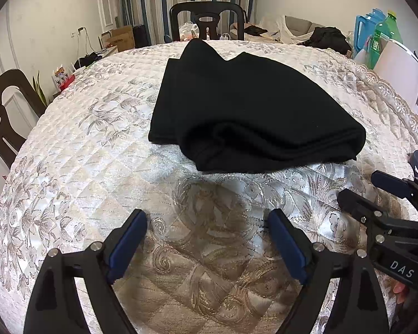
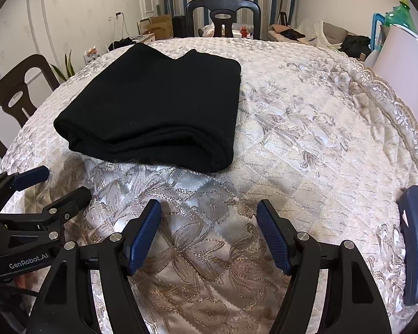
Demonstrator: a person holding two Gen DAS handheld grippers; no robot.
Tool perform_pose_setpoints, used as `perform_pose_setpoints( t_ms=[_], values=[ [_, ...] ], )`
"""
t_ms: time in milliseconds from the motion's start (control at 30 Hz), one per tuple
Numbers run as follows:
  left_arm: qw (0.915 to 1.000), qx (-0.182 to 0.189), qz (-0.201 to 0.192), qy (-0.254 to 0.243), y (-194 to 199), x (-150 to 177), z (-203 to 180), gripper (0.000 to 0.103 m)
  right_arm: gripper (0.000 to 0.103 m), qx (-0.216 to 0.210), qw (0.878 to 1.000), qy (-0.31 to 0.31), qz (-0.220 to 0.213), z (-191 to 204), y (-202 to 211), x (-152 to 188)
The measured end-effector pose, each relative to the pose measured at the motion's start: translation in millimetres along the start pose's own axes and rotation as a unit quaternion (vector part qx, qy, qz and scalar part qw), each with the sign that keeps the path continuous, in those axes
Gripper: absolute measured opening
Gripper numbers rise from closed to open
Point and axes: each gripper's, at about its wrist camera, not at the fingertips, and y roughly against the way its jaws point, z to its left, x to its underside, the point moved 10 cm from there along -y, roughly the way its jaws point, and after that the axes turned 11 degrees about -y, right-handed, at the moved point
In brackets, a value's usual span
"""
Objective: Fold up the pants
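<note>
pants (image 1: 253,111), black, folded into a thick layered stack

The tabletop (image 1: 78,150) is covered by a quilted, cream cloth with a floral pattern and a lace edge. Black pants (image 1: 253,111) are laid folded on it, in the upper middle of the left wrist view and at the upper left of the right wrist view (image 2: 153,105).

Folded black pants (image 2: 153,105) on quilted tablecloth (image 2: 306,128), beyond empty, parted right tool (image 2: 209,222).
</note>
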Motion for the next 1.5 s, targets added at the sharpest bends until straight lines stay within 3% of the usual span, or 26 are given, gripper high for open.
perform_pose_setpoints(
  t_ms=[200, 1500],
  values=[
    [1.0, 0.0, 0.0, 0.0, -0.1, 0.0, -0.2, 0.091, 0.076, 0.003, 1.0, 0.009, 0.004, 2.0, -2.3, 0.5],
    [1.0, 0.002, 0.0, 0.001, -0.3, 0.2, -1.5, 0.093, 0.077, 0.003, 1.0, 0.009, 0.004, 1.5, -2.7, 0.2]
  ],
)
